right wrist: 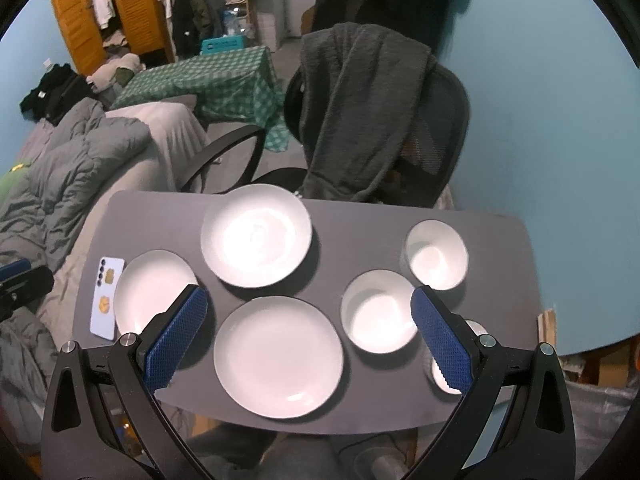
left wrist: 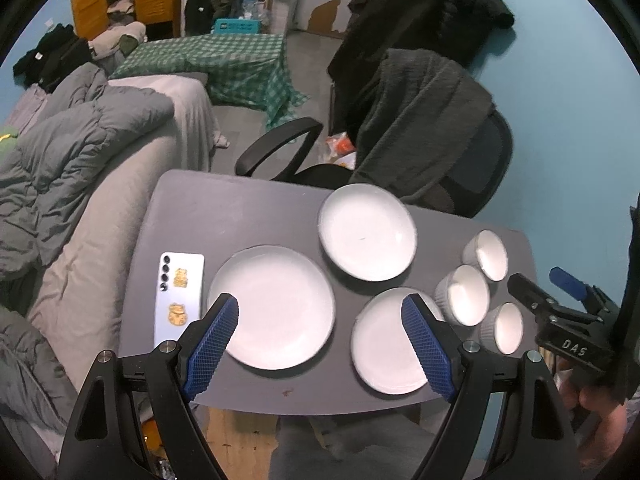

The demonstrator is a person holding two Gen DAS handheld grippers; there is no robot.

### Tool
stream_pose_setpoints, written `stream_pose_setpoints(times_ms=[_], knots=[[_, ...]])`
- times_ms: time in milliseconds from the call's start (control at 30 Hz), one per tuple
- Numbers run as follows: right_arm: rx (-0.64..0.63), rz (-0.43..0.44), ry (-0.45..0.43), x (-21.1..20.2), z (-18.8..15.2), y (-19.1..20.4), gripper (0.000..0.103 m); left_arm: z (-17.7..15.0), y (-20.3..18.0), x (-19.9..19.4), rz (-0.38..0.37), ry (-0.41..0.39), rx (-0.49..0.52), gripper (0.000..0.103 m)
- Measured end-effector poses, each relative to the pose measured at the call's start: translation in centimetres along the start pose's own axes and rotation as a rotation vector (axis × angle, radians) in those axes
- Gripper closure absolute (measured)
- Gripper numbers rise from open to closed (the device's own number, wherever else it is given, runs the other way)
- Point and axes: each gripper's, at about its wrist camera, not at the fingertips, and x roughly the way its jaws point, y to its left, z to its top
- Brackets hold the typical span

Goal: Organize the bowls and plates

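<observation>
Three plates (right wrist: 256,235) and three bowls (right wrist: 378,311) lay apart on the worktop (left wrist: 240,216) | left gripper (left wrist: 320,346) and right gripper (right wrist: 308,336) hovered, fingers wide, empty | step: nothing stacked yet | next: likely grasp a plate rim.

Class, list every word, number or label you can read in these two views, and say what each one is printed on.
"DAS": white letters on the black body of the right hand-held gripper, seen in the left wrist view.
Phone: gold stickers only, no readable text.
Teal crate: marking too blurred to read.
</observation>
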Motion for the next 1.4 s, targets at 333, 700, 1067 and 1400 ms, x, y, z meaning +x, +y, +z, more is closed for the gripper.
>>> stream_pose_setpoints(times_ms=[333, 700, 1067, 1400], knots=[[-0.093, 0.127, 0.089, 4.9, -0.1, 4.2, 0.003, -1.9, 6.3, 3.2, 0.080, 0.051, -0.042, 0.018], [-0.188, 0.232, 0.203, 10.2, -0.3, 7.9, 0.003, -3.5, 11.2, 6.6, 0.107, 0.109, -0.040, 0.018], [-0.232, 0.303, 0.300, 14.9, -1.7, 10.4, 0.009, -4.9, 12.6, 11.8, 0.101, 0.201, -0.008, 0.018], [-0.243, 0.351, 0.404, 19.2, -2.7, 12.0, 0.024, -4.9, 14.6, 15.9, 0.054, 0.258, -0.084, 0.018]])
